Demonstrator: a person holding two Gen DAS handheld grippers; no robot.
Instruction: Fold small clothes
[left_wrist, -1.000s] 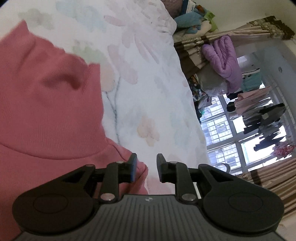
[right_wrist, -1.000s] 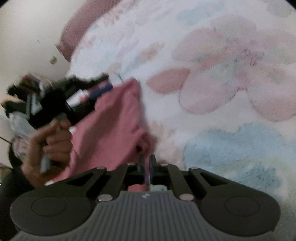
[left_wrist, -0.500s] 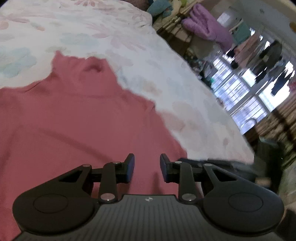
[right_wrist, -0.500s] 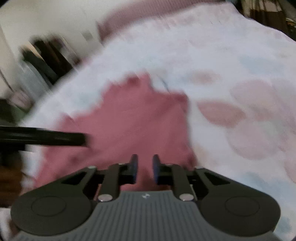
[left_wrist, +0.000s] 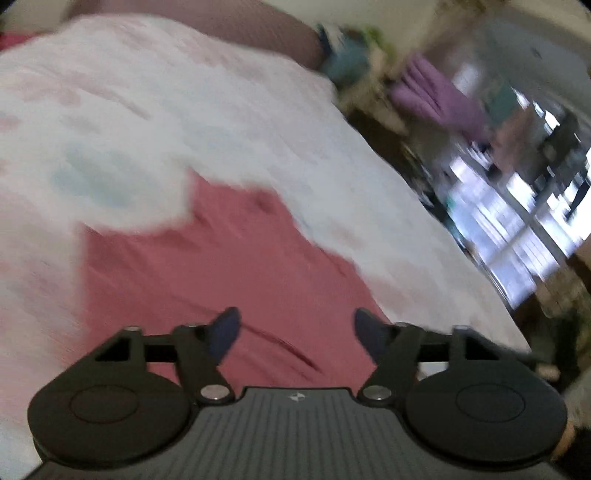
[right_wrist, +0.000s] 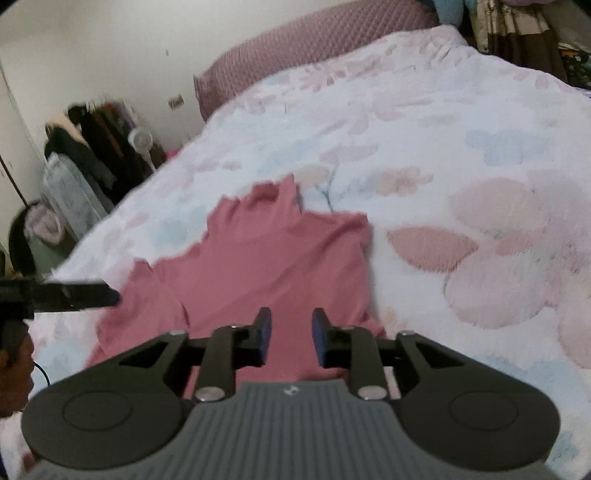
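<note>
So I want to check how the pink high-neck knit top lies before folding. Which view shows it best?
The right wrist view: the pink high-neck knit top is sharp there, collar and both shoulders visible on the floral bedspread. The left wrist view shows it blurred, its near part hidden.

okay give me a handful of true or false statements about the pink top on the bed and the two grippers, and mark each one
1. The pink top lies spread on the floral bedspread. True.
2. The right gripper is clamped on the top's hem. False: its jaws have just been opening, with a clear gap and no cloth pinched between them.
3. The left gripper has its jaws wide apart. True; they have just been opening and hold nothing.
4. The top's high collar points toward the camera. False: in the right wrist view it points away, toward the mauve headboard.
5. The top is blue. False: it is pink.
</note>
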